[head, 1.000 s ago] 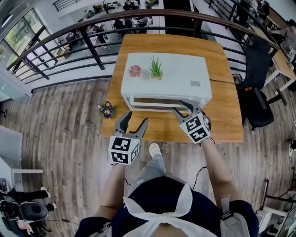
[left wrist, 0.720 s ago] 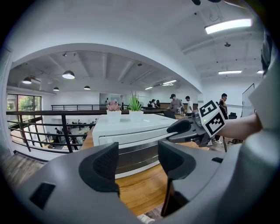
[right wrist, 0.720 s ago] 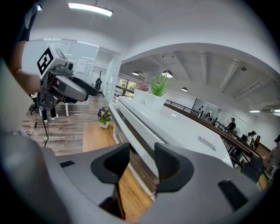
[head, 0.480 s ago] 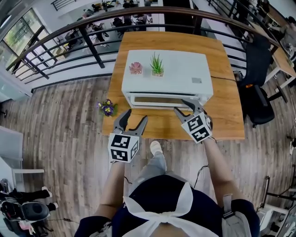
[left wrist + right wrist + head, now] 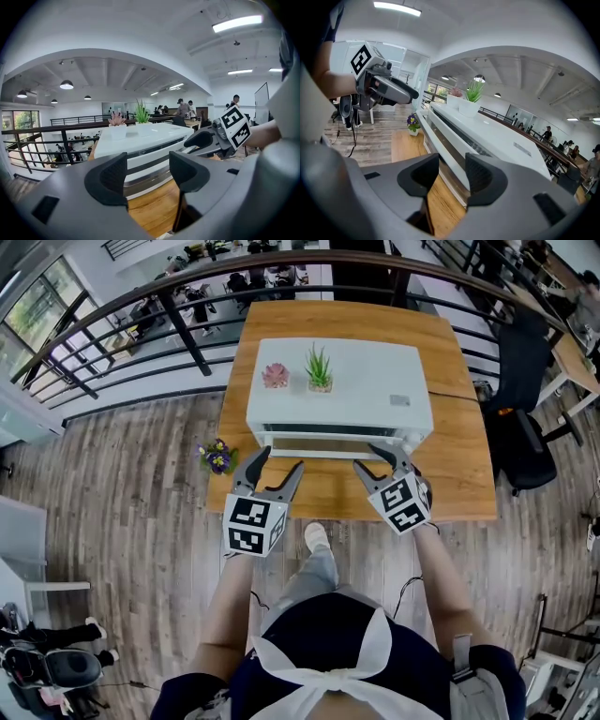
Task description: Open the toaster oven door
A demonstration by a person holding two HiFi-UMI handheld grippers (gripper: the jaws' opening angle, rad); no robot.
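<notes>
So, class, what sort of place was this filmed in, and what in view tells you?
Most likely an upper level of an open-plan office, not a kitchen: a dark railing overlooks people at desks beyond it, and an office chair stands beside the wooden table.

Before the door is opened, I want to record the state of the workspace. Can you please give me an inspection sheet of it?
Surface: wooden table, bare in front of the oven.
Job's things: white toaster oven, door closed.
Clutter: pink succulent and green plant on the oven; purple flowers at the table's left edge.
Grippers: left gripper and right gripper open, empty, in front of the door.
Cables: thin cable by the right arm.
Surroundings: railing, office chair, wooden floor.
</notes>
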